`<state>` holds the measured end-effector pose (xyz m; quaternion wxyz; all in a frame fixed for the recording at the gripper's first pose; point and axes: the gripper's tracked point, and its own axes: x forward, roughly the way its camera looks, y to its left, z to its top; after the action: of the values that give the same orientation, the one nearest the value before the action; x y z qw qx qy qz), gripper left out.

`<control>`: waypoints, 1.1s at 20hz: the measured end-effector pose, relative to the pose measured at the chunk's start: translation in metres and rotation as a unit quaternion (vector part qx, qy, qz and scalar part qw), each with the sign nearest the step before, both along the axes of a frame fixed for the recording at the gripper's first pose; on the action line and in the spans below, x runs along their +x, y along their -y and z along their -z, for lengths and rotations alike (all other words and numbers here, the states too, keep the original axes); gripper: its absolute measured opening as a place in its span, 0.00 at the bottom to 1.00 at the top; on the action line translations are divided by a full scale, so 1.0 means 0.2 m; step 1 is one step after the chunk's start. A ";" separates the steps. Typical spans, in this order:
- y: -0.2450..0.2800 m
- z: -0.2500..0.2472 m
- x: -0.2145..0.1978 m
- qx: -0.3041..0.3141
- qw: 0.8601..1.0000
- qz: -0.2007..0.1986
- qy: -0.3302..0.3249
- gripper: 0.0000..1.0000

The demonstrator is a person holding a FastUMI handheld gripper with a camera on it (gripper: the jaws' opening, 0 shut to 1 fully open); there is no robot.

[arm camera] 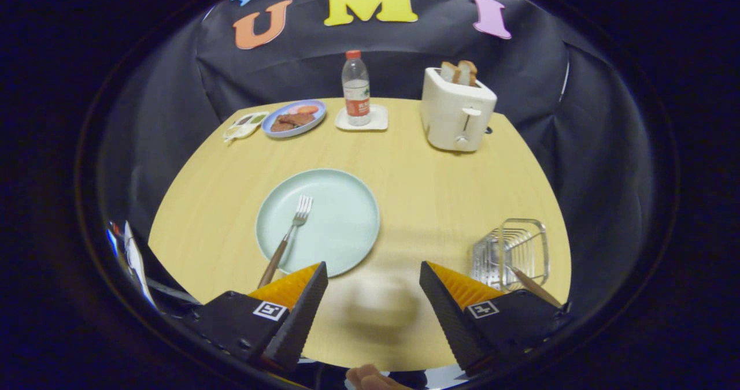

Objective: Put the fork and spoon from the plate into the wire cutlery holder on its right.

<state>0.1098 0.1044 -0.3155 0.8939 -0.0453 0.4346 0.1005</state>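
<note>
we are holding the gripper (373,274) with fingers wide apart, gripping nothing. just ahead of the left finger, the fork (287,237) is lying on the pale green plate (341,219). the wire cutlery holder (513,252) is sitting beside the right finger, a wooden-handled utensil (535,286) leaning in it.

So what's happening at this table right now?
A person is clearing cutlery with a hand-held gripper. It hangs open above the table, holding nothing. A fork lies on the plate just ahead of the fingers. One wooden handle already sticks out of the wire holder to the right.
</note>
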 end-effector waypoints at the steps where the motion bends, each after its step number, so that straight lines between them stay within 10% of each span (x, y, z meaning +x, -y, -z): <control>1: -0.06 0.03 0.00 -0.001 1.000 -0.007 -0.002 0.97; 14: -0.57 0.28 0.05 0.042 0.998 0.042 -0.032 0.76; 20: -0.62 0.37 0.08 0.031 0.997 0.070 -0.031 0.15; 22: -0.63 0.39 0.06 0.039 0.996 0.072 -0.039 0.17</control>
<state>0.1214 0.2307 -0.3940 0.8820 0.0250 0.4673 0.0545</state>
